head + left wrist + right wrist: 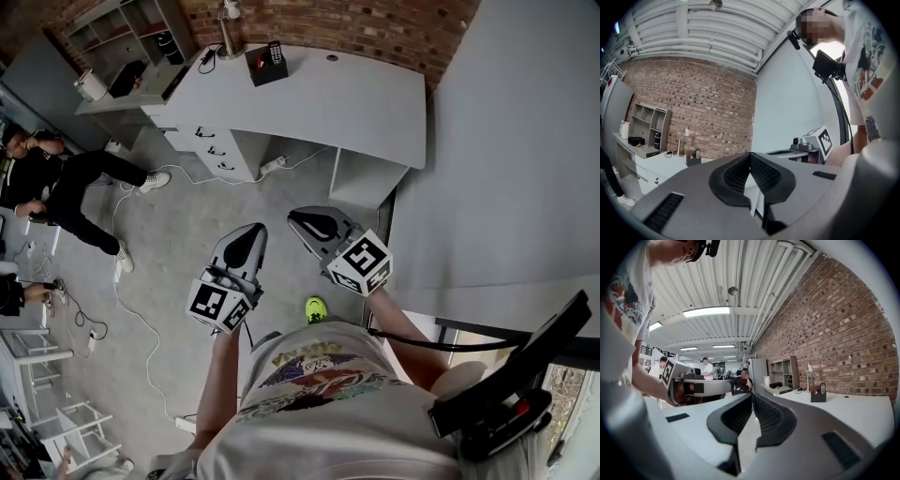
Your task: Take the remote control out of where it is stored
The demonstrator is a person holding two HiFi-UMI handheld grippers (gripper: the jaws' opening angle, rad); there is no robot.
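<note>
A black remote control (276, 52) stands upright in a small dark holder (265, 67) on the white desk (356, 103) by the brick wall. It shows small and far off as the remote (697, 153) in the left gripper view and the remote (822, 388) in the right gripper view. My left gripper (253, 230) and right gripper (293, 217) hang side by side above the floor, well short of the desk. Both are shut with nothing between their jaws. The left gripper (750, 155) and right gripper (752, 396) tips meet in their own views.
A desk lamp (229, 26) stands beside the holder. Drawers (211, 145) sit under the desk's left end, with a power strip and cable (272, 166) on the floor. Shelves (112, 37) stand at the far left. A person in black (56, 183) sits at left. A grey wall (506, 150) rises at right.
</note>
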